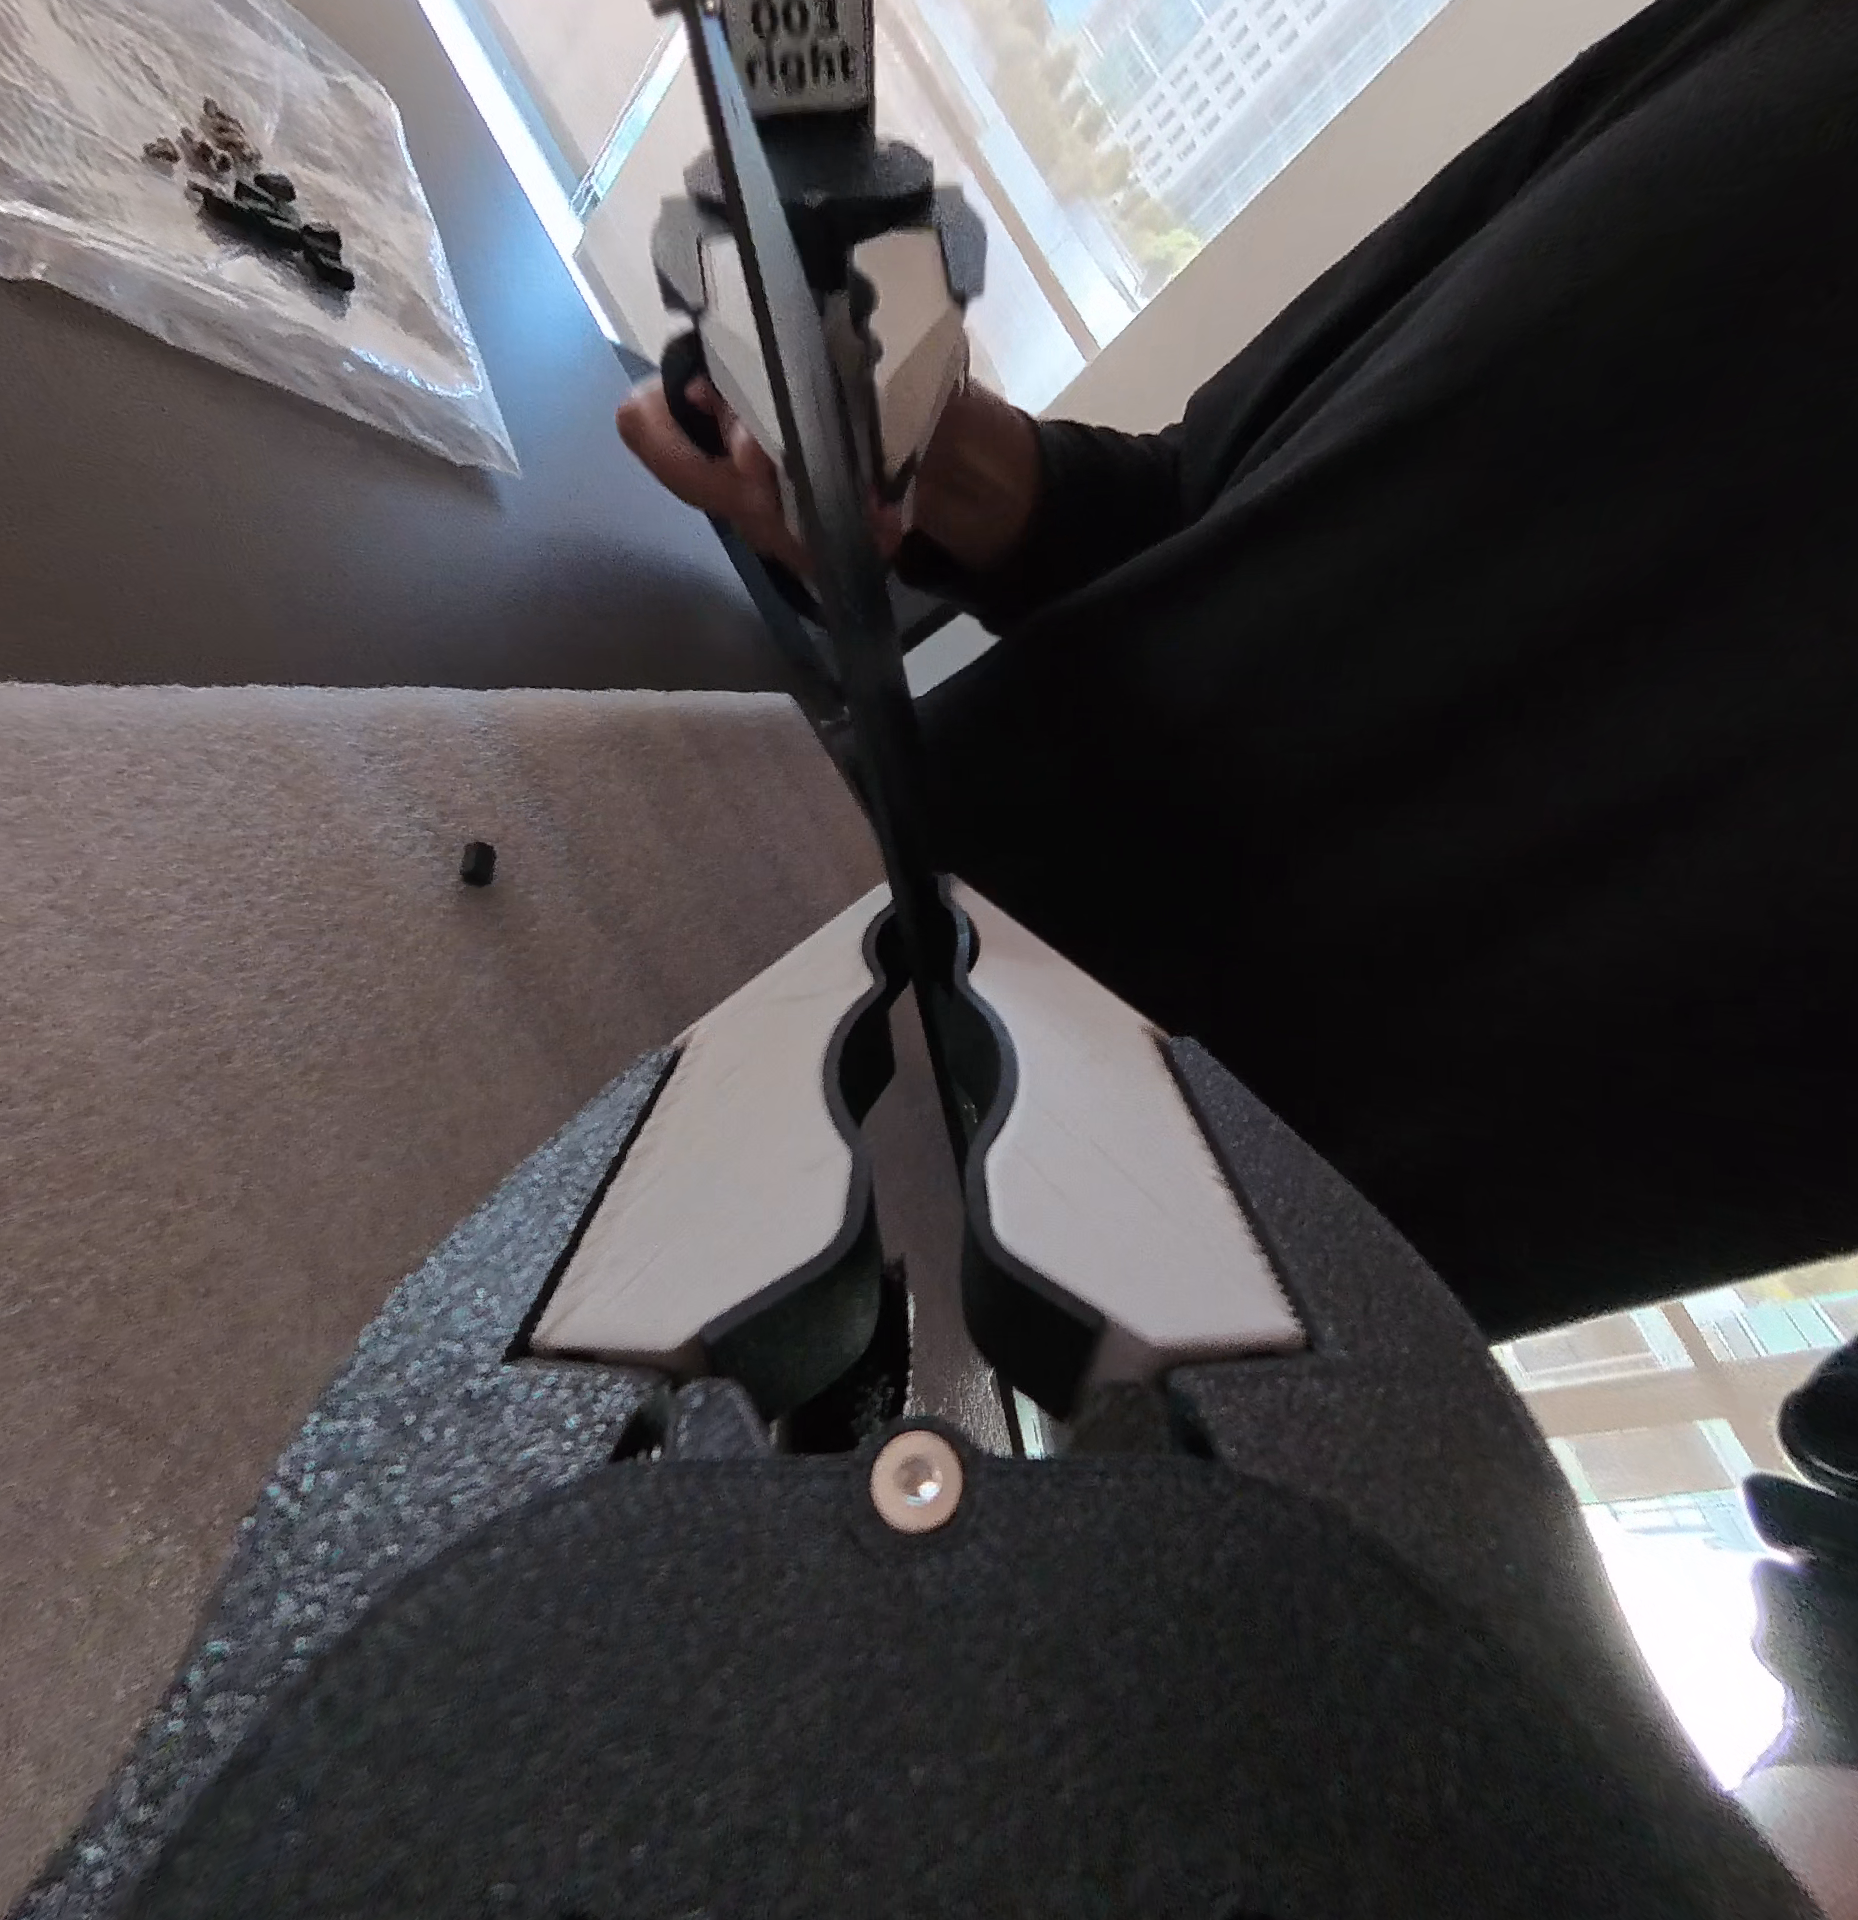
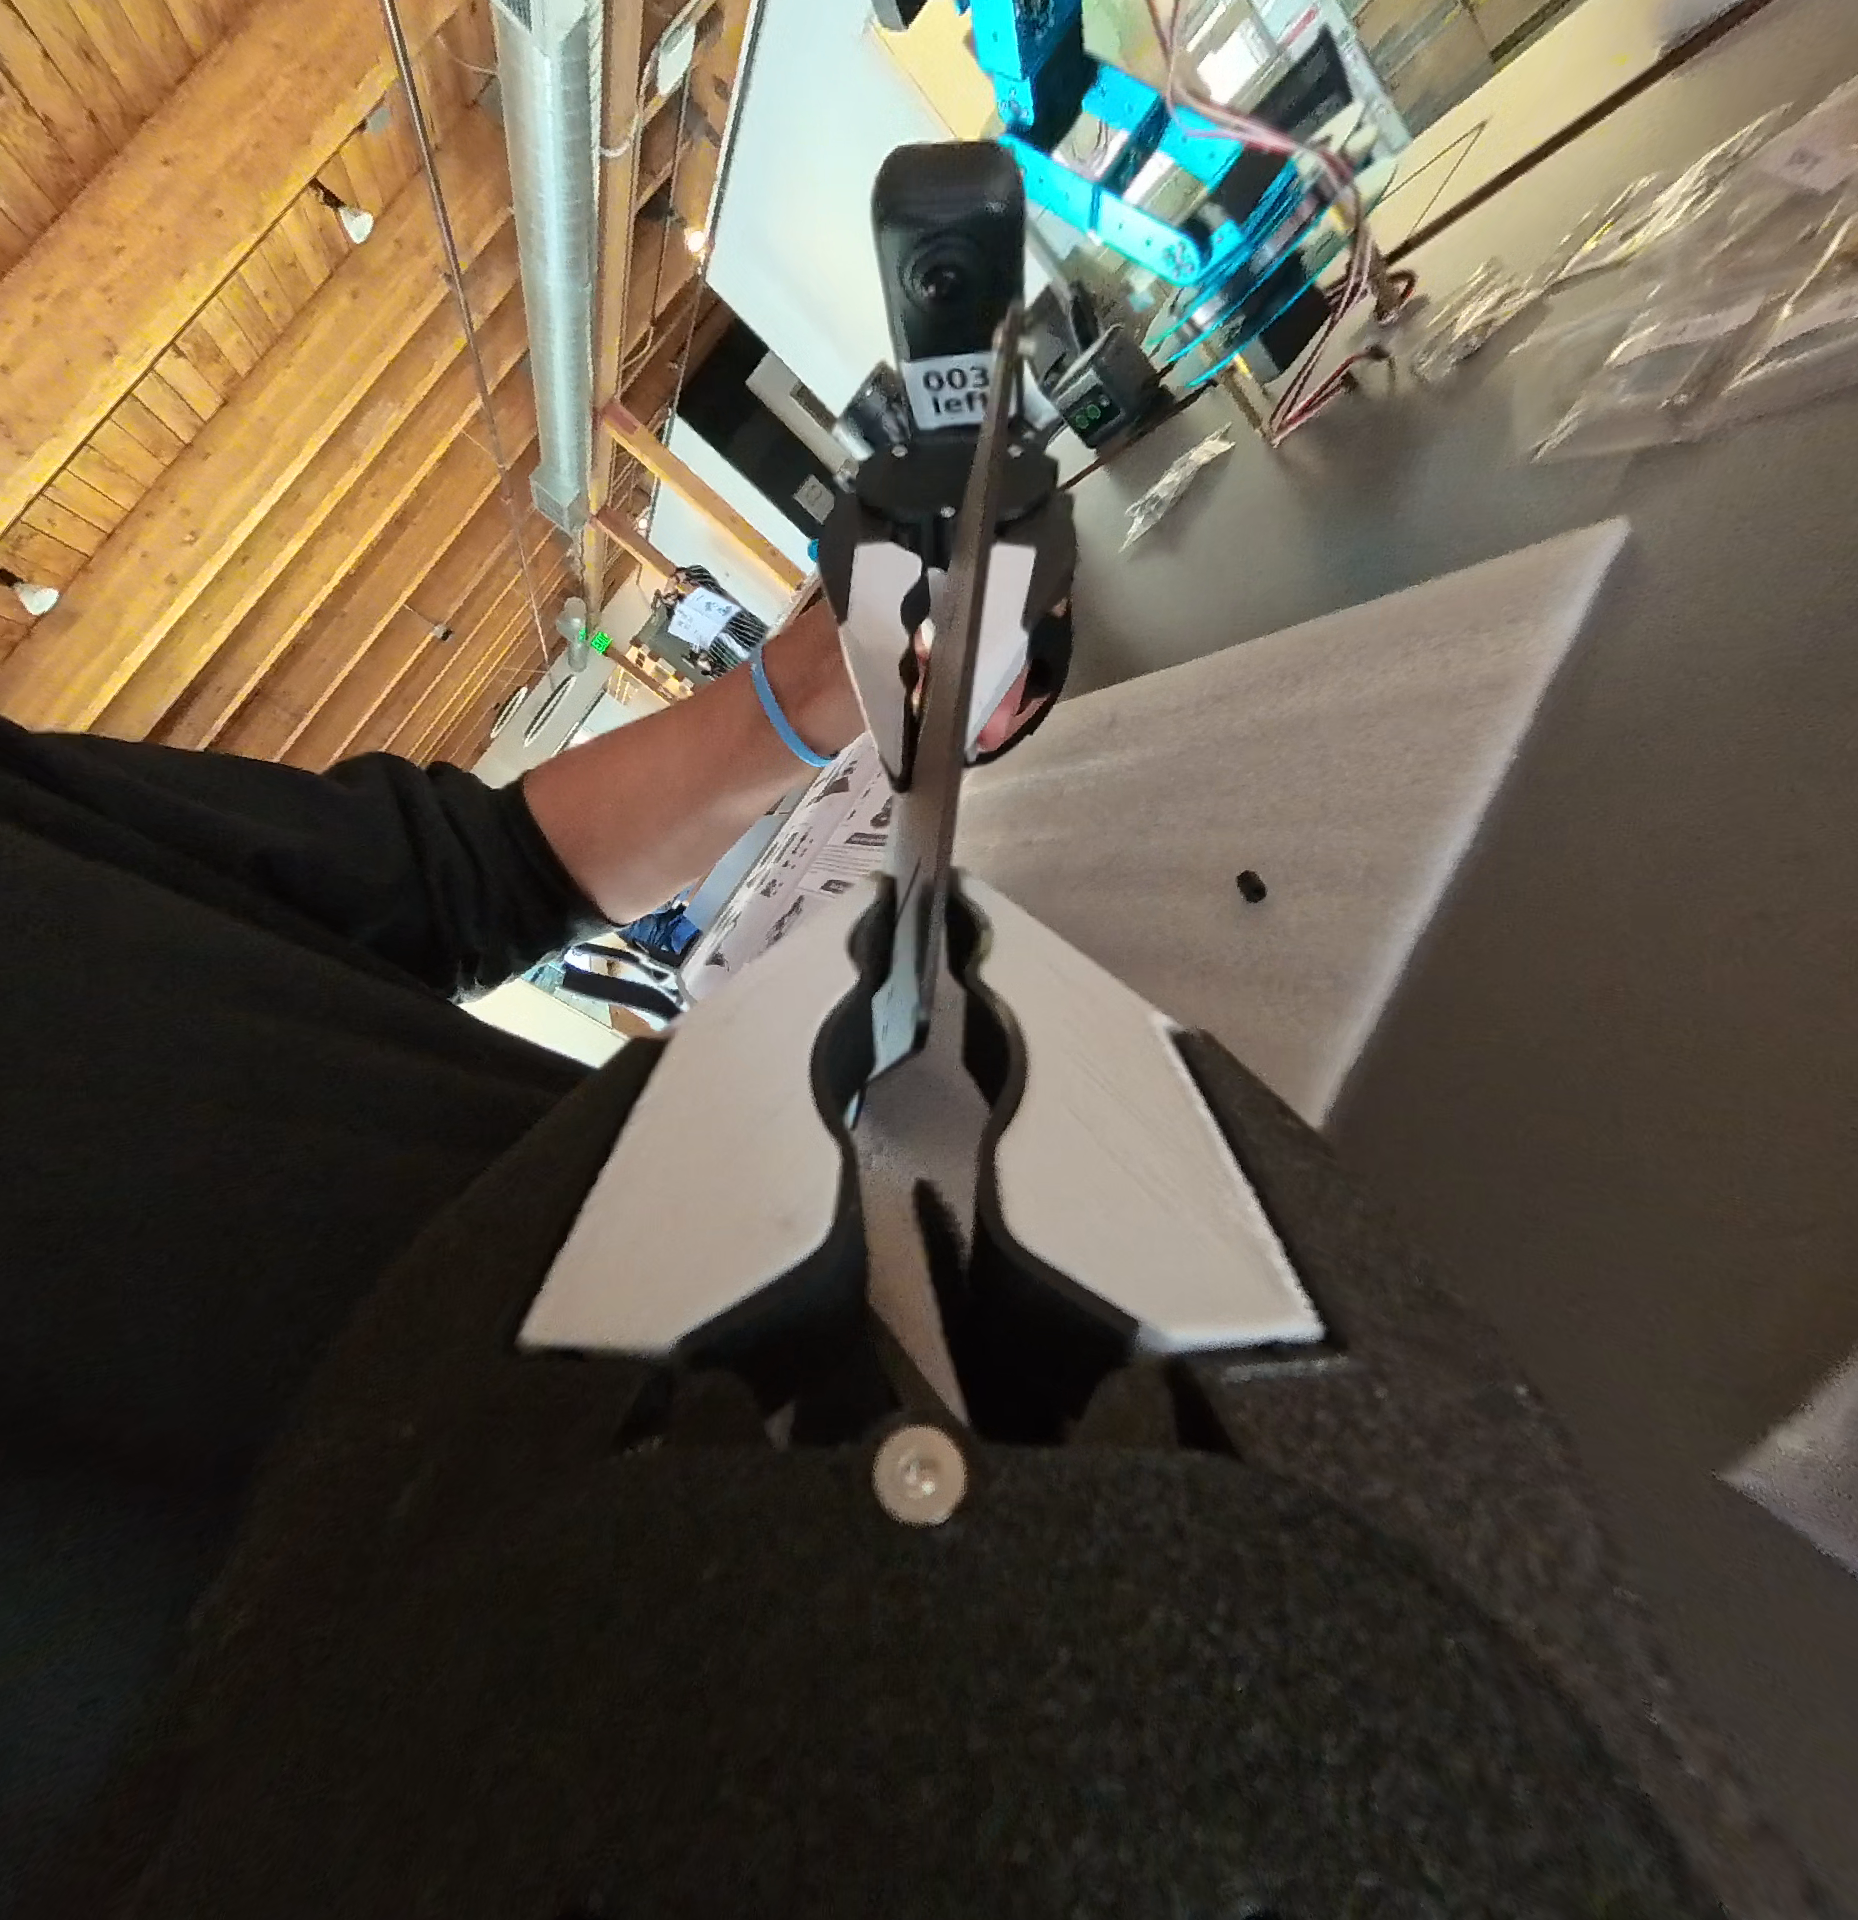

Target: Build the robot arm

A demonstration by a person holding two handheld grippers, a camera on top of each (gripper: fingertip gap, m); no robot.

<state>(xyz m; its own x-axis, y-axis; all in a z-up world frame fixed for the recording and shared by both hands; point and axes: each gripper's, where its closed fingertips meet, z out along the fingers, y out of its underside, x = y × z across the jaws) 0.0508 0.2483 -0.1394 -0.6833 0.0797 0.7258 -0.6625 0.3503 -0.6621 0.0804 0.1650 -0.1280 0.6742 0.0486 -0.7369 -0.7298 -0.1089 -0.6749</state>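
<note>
Metal, thin and flat, is what both tongs have hold of: a dark plate (image 1: 860, 717) seen edge-on, running from one tool to the other. My left gripper (image 1: 920, 935) is pinched tight on its near end, the white pads pressed to either face; my right gripper (image 2: 920, 914) is clamped just as closely on the opposite end, so the plate hangs in the air between the two, off the bench, tilted toward twelve o'clock in both wrist views.

Below it lies a pale foam pad (image 1: 281, 1039) on the grey table (image 1: 229, 582); one small black piece (image 1: 476, 864) sits alone on the foam at nine o'clock from the left fingertips, well apart from the plate. At eleven o'clock in the left view a clear plastic bag (image 1: 312, 301) holds a heap of small dark parts (image 1: 250, 197). A black sleeve (image 1: 1424, 727) fills the three o'clock side, close beside the plate.

From the right view I see printed sheets (image 2: 821, 862) at eleven o'clock just past the fingertips, more bagged items far off at two o'clock, too blurred to name, and a blue frame with wires (image 2: 1143, 187) at one o'clock; nothing touches the plate but the tongs.
</note>
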